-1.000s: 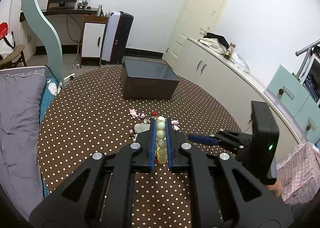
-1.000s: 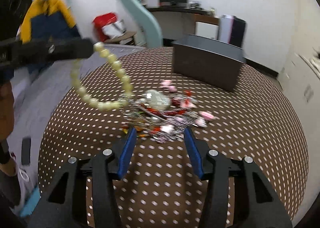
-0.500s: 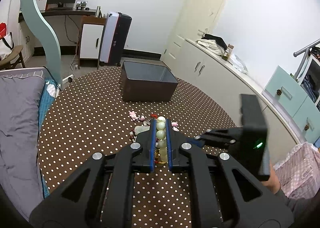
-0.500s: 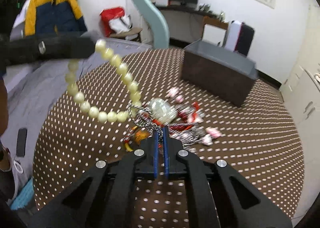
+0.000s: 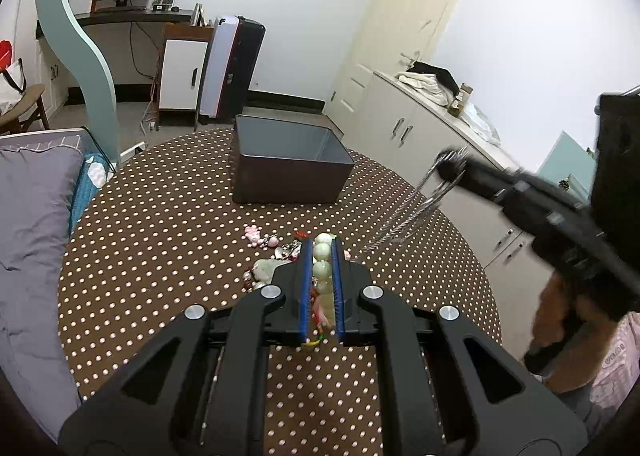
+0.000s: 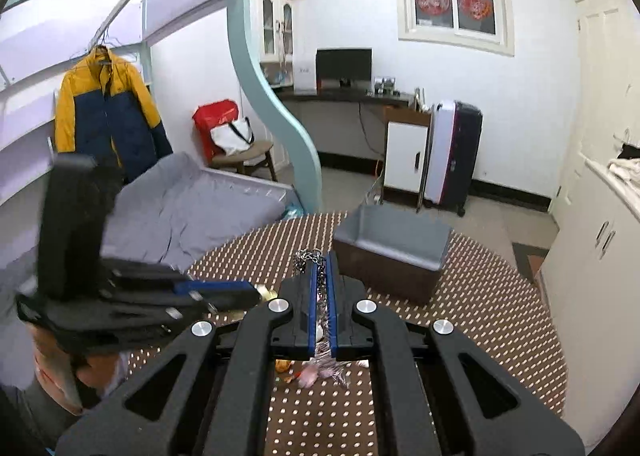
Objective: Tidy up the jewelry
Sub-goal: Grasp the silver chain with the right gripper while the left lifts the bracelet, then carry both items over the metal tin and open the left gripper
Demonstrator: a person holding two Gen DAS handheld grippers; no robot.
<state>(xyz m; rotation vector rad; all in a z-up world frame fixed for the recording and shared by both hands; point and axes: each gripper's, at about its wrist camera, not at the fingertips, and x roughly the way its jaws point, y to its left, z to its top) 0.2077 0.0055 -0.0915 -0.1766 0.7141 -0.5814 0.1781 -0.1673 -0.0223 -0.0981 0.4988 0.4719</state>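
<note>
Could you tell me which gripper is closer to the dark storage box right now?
Right, I think. The right gripper, shut on a silver chain, is raised beside the box. The left gripper, clamped on the bead bracelet, sits back over the jewelry pile.

Jewelry split three ways above a dotted round table

A strand of pale cream round beads (image 5: 321, 260) sits pinched between blue pads, hanging over the loose heap of small pink, red and silver trinkets (image 5: 267, 256) on the brown white-dotted tablecloth. A silver metal chain (image 6: 322, 296) is clamped between the other blue pads, its links bunched at their tips and a blurred tail dangling toward the heap. Beyond the heap stands the open dark brown rectangular box with grey inside (image 5: 289, 164), upright, well apart from the trinkets.
</note>
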